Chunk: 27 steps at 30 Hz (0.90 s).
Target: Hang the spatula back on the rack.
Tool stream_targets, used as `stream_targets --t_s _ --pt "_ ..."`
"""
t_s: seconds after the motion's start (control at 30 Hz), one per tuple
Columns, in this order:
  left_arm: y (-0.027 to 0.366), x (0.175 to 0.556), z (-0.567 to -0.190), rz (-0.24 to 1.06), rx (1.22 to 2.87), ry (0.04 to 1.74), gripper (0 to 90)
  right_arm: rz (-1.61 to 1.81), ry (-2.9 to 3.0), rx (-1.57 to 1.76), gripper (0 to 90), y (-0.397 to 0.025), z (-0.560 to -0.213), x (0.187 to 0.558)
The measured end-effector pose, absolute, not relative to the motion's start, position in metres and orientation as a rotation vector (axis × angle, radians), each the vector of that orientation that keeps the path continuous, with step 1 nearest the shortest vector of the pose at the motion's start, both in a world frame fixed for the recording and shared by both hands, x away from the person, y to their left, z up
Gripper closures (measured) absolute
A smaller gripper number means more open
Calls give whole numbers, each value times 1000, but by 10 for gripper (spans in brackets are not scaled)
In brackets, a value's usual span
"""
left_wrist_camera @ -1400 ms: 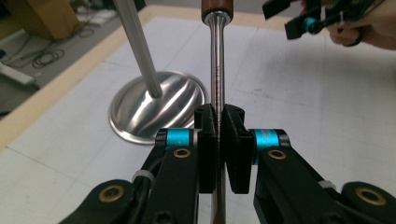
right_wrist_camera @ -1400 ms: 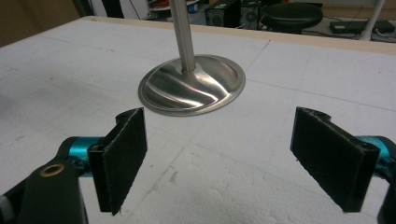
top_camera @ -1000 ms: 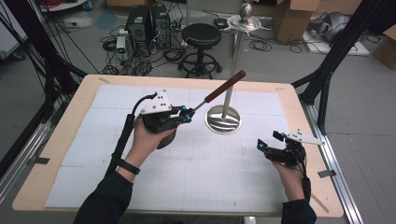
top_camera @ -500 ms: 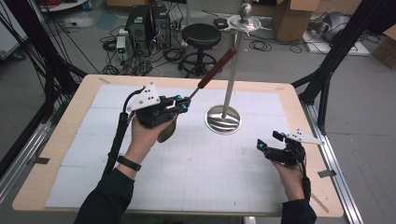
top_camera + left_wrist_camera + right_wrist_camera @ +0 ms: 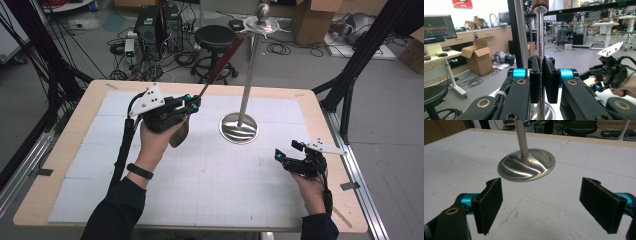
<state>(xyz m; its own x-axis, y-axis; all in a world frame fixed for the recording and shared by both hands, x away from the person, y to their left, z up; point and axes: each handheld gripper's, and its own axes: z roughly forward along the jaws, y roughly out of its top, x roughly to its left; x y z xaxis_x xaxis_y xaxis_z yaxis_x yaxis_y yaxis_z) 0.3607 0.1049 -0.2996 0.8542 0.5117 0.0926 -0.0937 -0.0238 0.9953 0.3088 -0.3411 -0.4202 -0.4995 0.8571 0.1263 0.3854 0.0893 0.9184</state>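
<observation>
A long utensil with a steel shaft (image 5: 539, 37) and a red-brown wooden handle (image 5: 225, 57) is held above the table. My left gripper (image 5: 194, 104) is shut on its shaft (image 5: 541, 75). The handle slants up and to the right, and the utensil's rounded bowl (image 5: 179, 134) hangs beside the hand. A steel stand has a round base (image 5: 239, 128) at the table's middle back, seen close in the right gripper view (image 5: 529, 166), and a hooked top (image 5: 262, 22). My right gripper (image 5: 286, 151) hovers low at the front right, open and holding nothing (image 5: 541, 202).
White gridded sheets (image 5: 210, 190) cover the wooden table (image 5: 65, 150). Black frame posts (image 5: 350, 75) flank the table. A stool (image 5: 215, 37), computers (image 5: 150, 30) and cables lie on the floor behind. The other gripper (image 5: 610, 72) appears at the right of the left gripper view.
My left gripper has raised the utensil and swung its handle steeper, while drifting slightly left. The right gripper has stayed in place, open.
</observation>
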Motion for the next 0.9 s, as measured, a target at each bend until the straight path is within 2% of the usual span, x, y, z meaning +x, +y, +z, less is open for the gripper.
stream_targets --t_s 0.9 --pt "105 398 -289 482 1544 343 844 1408 1930 1215 182 -342 -420 309"
